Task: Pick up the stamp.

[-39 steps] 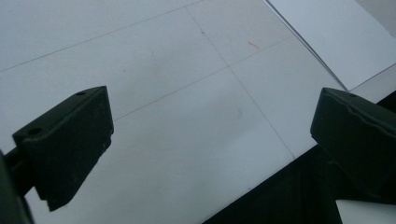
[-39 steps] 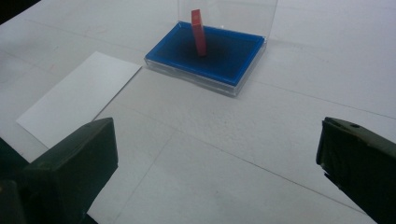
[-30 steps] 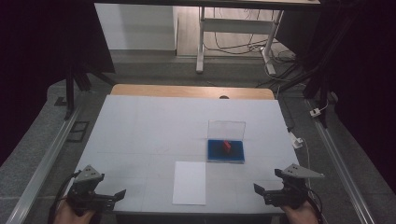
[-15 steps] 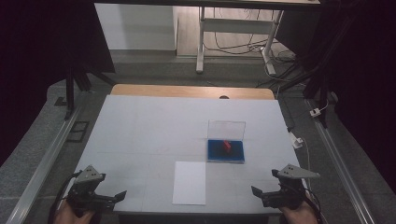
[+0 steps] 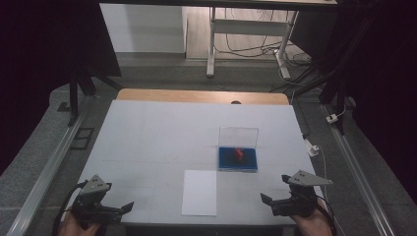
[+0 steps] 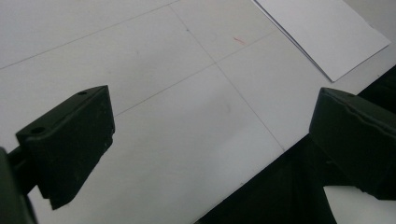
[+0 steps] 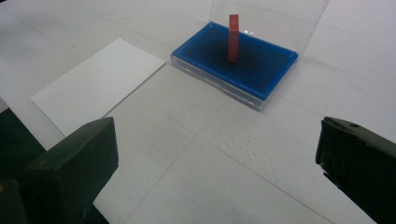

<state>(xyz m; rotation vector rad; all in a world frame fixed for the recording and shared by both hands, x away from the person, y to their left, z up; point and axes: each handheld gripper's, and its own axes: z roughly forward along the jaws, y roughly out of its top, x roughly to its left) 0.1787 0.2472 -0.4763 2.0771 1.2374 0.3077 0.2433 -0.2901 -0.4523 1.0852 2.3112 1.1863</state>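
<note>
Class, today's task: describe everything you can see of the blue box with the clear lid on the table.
The blue box is a shallow rectangular case with a deep blue inside and clear, plastic-looking walls. Its clear lid stands open, upright along the far edge. A small red block stands on end on the blue floor. The box lies flat on the white table, right of centre, beside but apart from a white sheet of paper. Neither gripper touches it.

A white tabletop (image 5: 157,142) with a wooden far edge fills the centre of the frame. Grey carpeted floor (image 5: 34,152) flanks it. At upper centre, a white metal table frame (image 5: 246,29) stands over tangled cables; the upper corners lie dark.
</note>
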